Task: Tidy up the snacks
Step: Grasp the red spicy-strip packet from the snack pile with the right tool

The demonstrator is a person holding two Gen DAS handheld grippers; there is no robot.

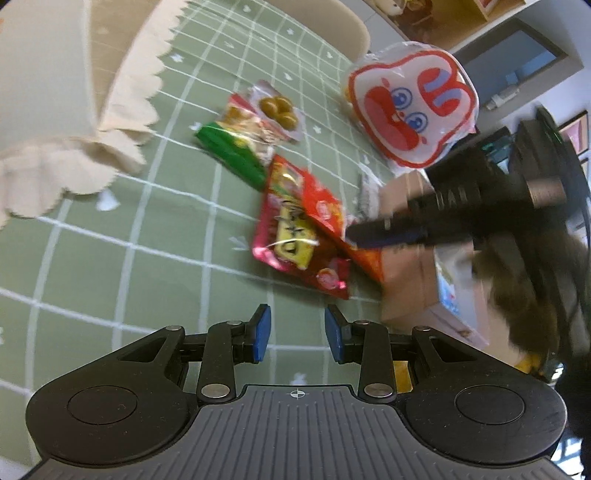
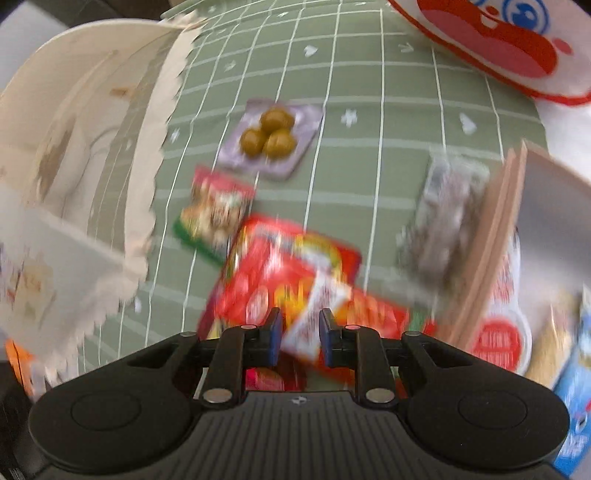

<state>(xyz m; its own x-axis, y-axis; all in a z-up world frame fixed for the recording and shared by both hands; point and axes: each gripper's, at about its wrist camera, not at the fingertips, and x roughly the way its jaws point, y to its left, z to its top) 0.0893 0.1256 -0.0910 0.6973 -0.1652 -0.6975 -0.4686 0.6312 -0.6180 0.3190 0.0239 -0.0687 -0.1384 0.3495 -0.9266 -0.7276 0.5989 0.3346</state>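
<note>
Green checked tablecloth (image 1: 155, 229) under scattered snacks. Right gripper (image 2: 298, 328) pinches a light, crinkly orange packet (image 2: 369, 314) by its edge; left gripper (image 1: 297, 332) gapes empty.

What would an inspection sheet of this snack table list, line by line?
Surface: green grid-patterned tablecloth with a scalloped cream edge.
Job's things: clear packet of brown balls; red-and-green snack packet; red foil packets; silver packet; cardboard box.
Clutter: white bag with red cartoon face.
Grippers: left gripper open, empty; right gripper around a red-and-white packet, contact blurred.
Cables: nothing seen.
Surroundings: shelves, blurred.
</note>
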